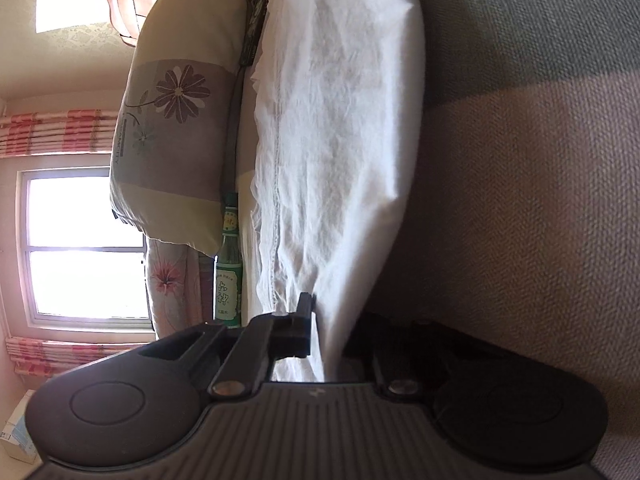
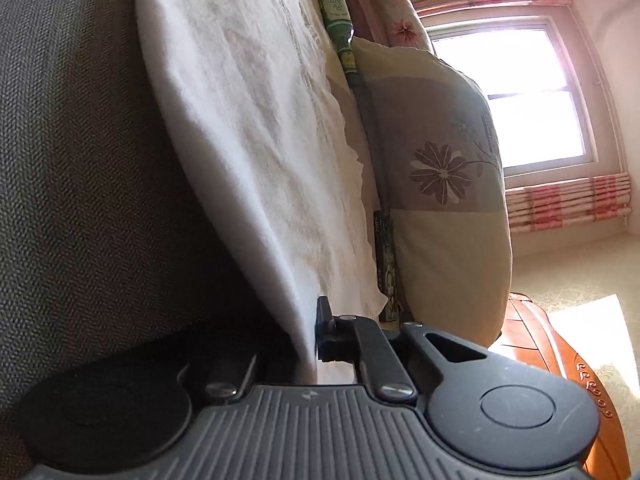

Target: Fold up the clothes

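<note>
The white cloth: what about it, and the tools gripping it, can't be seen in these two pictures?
- Left wrist view: the left tool is shut on the white cloth; its far finger is hidden behind the cloth.
- Right wrist view: the right tool likewise; one finger sits in the cloth's shadow.
- Both views: the garment's type and far end are cut off by the frame.
- The green bottle is partly hidden by the pillow.
</note>
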### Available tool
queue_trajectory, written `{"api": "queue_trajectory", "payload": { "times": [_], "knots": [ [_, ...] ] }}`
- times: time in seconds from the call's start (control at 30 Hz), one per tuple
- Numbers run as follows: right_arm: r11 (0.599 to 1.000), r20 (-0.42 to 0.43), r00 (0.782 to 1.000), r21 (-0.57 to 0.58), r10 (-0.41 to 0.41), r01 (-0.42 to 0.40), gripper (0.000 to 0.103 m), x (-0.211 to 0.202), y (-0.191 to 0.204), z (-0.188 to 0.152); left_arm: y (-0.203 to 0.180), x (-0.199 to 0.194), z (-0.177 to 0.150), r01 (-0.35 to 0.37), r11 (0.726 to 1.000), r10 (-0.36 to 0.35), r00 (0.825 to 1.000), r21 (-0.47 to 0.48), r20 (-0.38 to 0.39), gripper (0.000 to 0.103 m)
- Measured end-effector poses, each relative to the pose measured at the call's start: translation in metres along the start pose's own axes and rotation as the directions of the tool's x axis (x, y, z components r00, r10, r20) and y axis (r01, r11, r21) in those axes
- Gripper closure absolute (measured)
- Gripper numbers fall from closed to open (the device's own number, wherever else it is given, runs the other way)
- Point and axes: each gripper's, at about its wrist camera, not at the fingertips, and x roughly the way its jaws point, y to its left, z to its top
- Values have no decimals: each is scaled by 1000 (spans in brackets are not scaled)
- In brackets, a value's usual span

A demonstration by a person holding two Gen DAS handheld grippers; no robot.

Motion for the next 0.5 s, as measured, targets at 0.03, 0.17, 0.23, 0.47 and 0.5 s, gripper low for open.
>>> {"api": "queue_trajectory", "payload": {
  "times": [0.03,0.17,0.23,0.47,0.5],
  "knots": [
    [1000,3,1000,13,-5,5,96,-2,-4,0,1,-1,-1,-1,1000,1,1000,-1,1,98],
    [1000,11,1000,23,-11,10,97,-15,-16,3,18,-7,-5,-47,999,47,999,-22,24,101],
    [1000,14,1000,21,-11,10,97,-22,-20,5,24,-13,-7,-58,998,59,998,-25,29,101],
    [999,12,999,5,47,-47,97,-65,-22,3,20,-54,-23,-42,999,41,997,9,60,101],
    [999,12,999,1,53,-53,97,-72,-21,2,17,-62,-26,-41,999,39,997,17,69,101]
  ]
}}
